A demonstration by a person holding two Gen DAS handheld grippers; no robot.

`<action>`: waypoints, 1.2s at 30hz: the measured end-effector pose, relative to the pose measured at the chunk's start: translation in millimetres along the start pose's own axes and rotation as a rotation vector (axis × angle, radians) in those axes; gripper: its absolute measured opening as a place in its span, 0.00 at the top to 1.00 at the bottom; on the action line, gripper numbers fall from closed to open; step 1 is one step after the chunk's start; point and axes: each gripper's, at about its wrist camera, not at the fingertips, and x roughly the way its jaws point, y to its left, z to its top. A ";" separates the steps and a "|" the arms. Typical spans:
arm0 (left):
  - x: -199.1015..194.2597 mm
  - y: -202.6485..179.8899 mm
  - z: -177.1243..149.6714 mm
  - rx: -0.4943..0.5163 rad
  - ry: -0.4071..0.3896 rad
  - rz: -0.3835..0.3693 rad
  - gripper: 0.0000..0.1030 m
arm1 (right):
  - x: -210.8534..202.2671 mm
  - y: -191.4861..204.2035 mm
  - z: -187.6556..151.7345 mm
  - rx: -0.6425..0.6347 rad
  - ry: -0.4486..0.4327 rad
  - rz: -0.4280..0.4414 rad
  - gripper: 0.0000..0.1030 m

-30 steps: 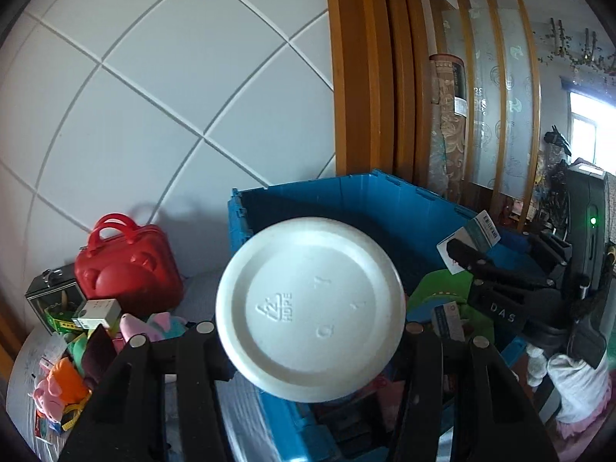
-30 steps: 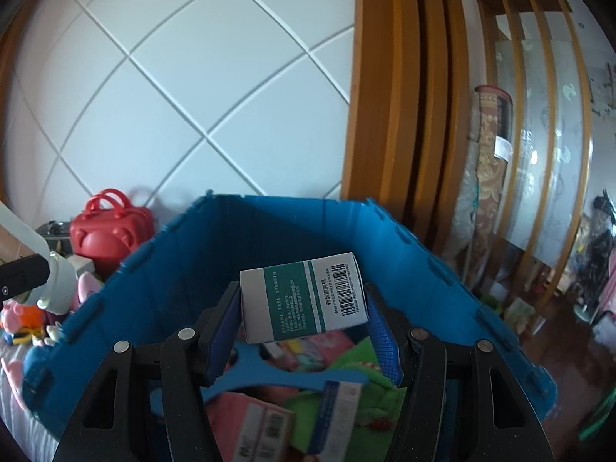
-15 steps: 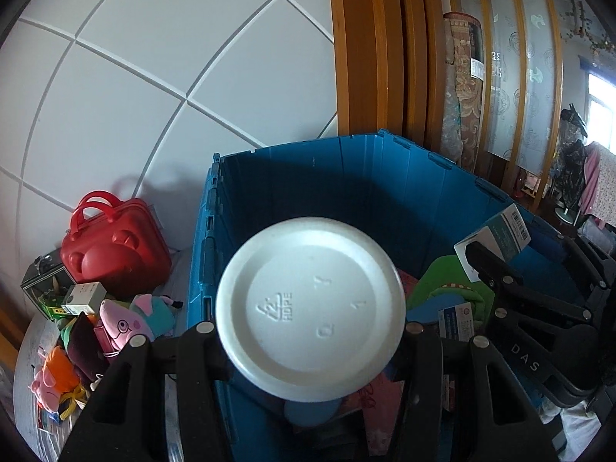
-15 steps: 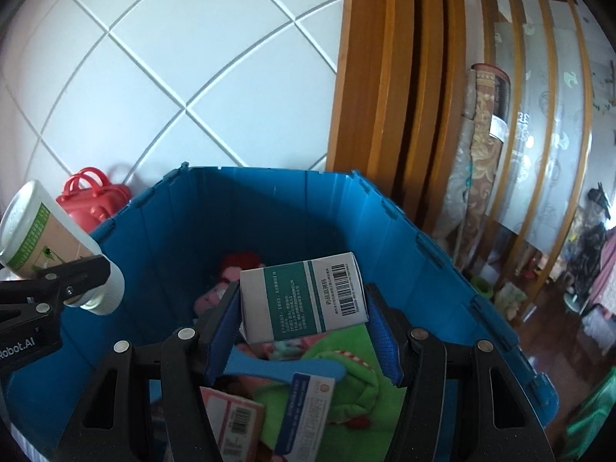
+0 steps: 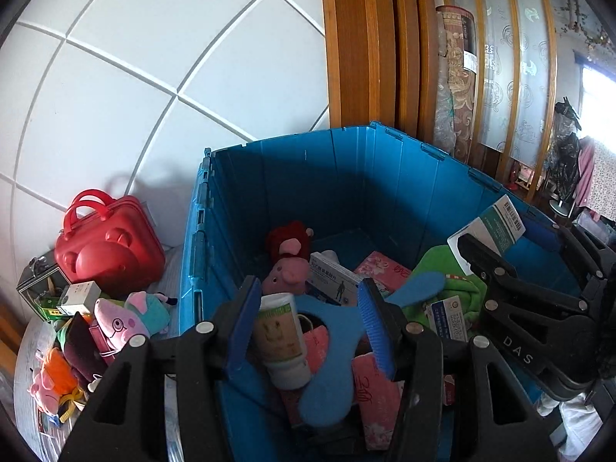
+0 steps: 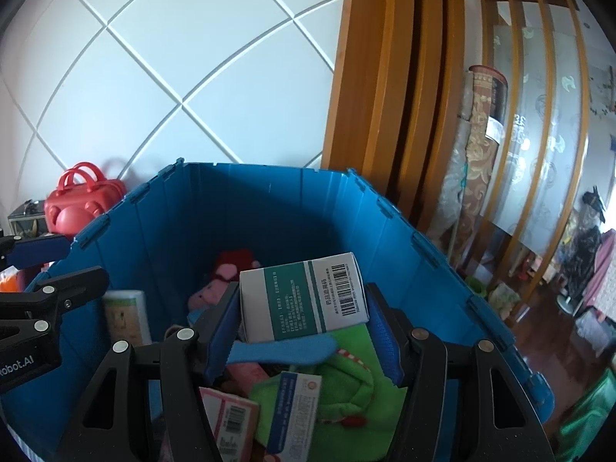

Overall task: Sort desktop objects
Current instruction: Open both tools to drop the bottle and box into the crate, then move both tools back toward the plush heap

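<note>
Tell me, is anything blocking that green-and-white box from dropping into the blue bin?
Nothing visible does. The right gripper holds the green-and-white box above the open blue bin; below lie only a green plush and a blue paddle.

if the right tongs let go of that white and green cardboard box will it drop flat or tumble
The white and green cardboard box looks light and stiff, likely landing softly. Below it lie a green plush toy and a blue foam cutout, so it would probably tilt rather than settle flat.
</note>
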 end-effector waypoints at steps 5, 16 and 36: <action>-0.3 0.6 0.1 -0.006 -0.004 -0.005 0.50 | -4.9 -2.1 -0.7 0.016 -0.026 0.006 0.22; -5.0 4.2 -2.0 -0.042 -0.047 -0.009 0.50 | -8.7 -5.2 -0.8 0.036 -0.071 0.001 0.14; -82.1 46.9 -45.6 -0.099 -0.206 0.083 0.26 | -44.7 27.8 -11.9 0.026 -0.106 0.128 0.00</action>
